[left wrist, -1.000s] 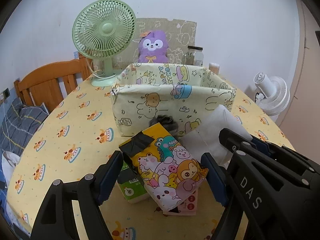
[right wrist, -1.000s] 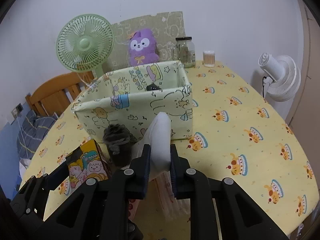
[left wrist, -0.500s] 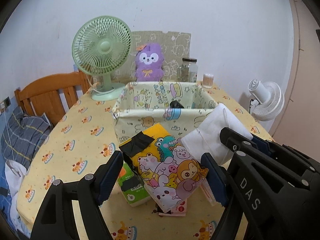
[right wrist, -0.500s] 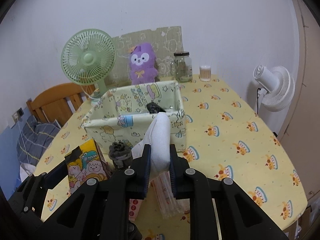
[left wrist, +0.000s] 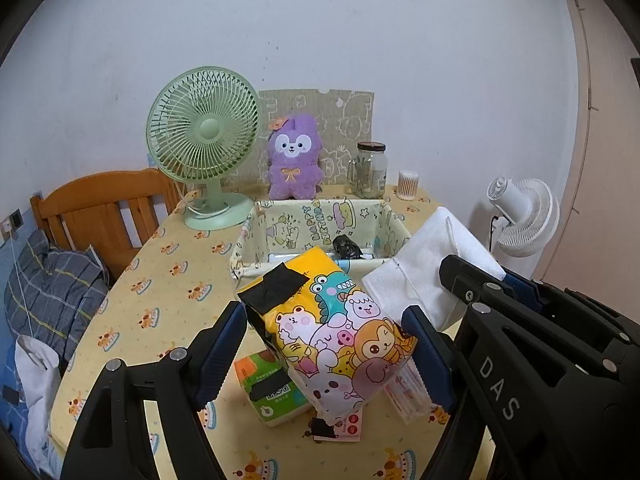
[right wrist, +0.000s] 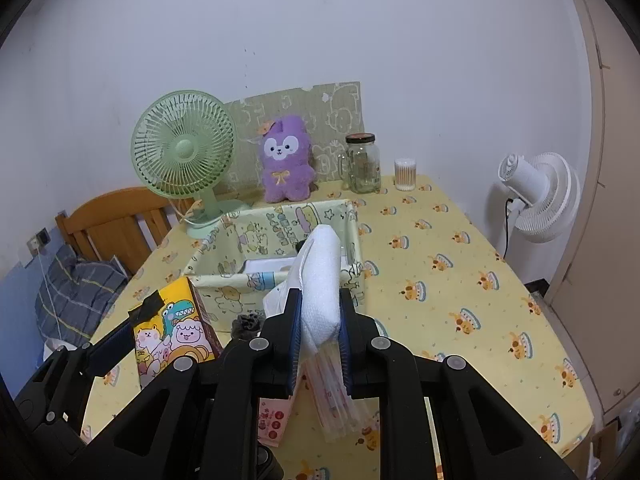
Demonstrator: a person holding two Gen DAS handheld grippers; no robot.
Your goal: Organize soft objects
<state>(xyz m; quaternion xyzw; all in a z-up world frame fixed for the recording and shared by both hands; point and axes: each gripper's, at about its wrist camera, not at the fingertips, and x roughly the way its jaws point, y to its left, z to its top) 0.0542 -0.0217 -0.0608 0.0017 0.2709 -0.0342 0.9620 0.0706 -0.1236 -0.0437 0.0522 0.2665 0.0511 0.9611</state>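
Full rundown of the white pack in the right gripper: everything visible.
The white tissue pack is a soft, quilted-looking white bundle in thin clear wrap, oblong and squashed at its waist where the right gripper has its jaws shut on it. It is held off the table, its long axis pointing up and away toward the fabric bin. The left wrist view shows a flat broad face with a seam. Nothing else appears to touch it.

Two close wrist views angled down over the table (left wrist: 168, 280), both facing the fabric basket (right wrist: 224, 280)
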